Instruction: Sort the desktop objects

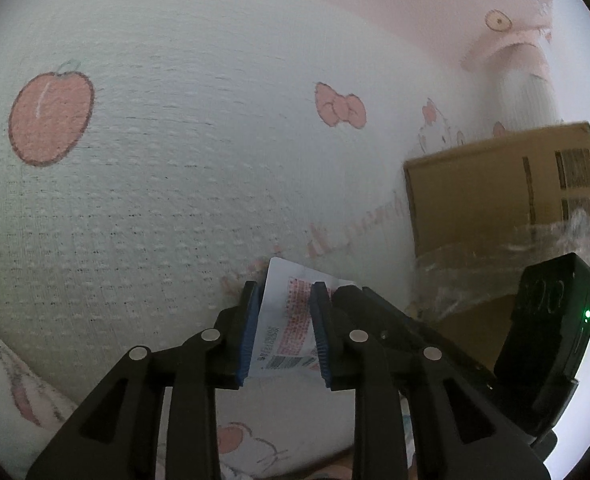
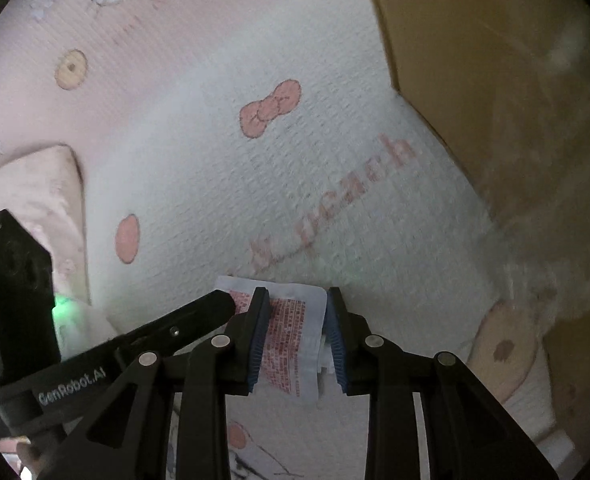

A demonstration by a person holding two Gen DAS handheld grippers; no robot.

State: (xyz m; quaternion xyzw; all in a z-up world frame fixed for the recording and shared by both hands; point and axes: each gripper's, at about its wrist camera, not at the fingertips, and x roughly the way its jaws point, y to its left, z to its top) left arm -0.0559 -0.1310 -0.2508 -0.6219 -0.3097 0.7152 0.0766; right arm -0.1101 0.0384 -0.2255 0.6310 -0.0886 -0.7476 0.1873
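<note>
Both grippers point steeply down over a white knitted blanket [image 1: 183, 184] printed with pink apples, bows and cartoon cats; whether a bed or a bench lies under it I cannot tell.

Left gripper [image 1: 285, 332]: blue-padded fingers [image 1: 249, 336] stand either side of a small white sachet [image 1: 285, 320] with red print and a barcode. Both pads lie along its edges, but whether they press on it cannot be told. The sachet is lifted off the blanket.

Right gripper [image 2: 297, 338]: fingers [image 2: 259, 340] set narrowly, clamped on the same kind of white sachet [image 2: 295, 332] with red text; a crimped edge shows at its right pad. In this view the left gripper's black finger reaches in from the left and touches the sachet's far left corner, so the two grippers meet at one packet.

A brown cardboard box [image 1: 507, 204] wrapped with clear tape stands on the blanket to the right, near the grippers; the right wrist view shows it blurred along its right side [image 2: 495, 80].
</note>
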